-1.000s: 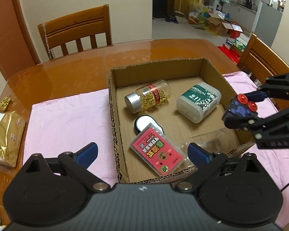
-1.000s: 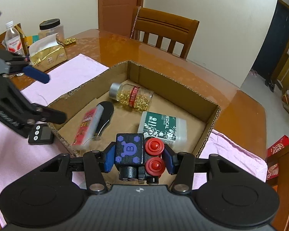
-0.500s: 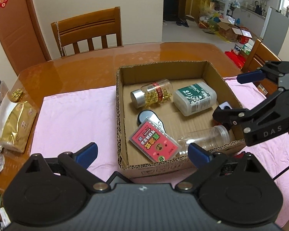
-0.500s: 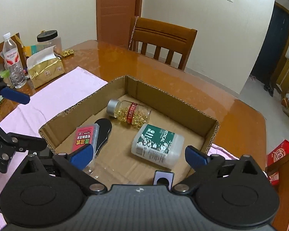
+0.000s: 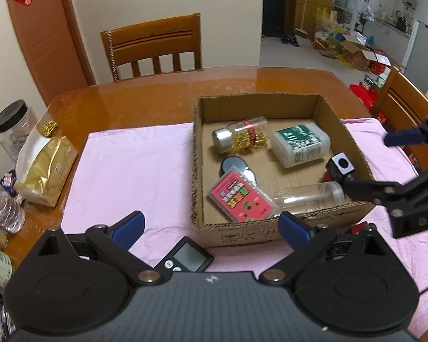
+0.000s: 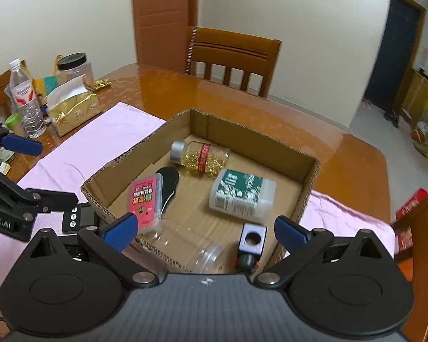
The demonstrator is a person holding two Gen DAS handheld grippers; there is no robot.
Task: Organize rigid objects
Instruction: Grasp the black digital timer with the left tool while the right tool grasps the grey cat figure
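**Toy block lies in the box, both grippers wide and empty**

The right gripper point(image 6: 204, 226) has just sprung its jaws apart and grasps nothing; the toy block point(image 6: 252, 240) lies released in the box point(image 6: 311, 182) by its near right corner, just beside the clear jar point(image 6: 191, 245). Further in lie the pink case point(image 6: 145, 199), the white bottle point(image 6: 242, 193) and the capsule bottle point(image 6: 201, 158); the left gripper point(image 5: 211, 228) gapes empty over the pink cloth point(image 5: 128, 165), a timer point(image 5: 188, 258) below it.
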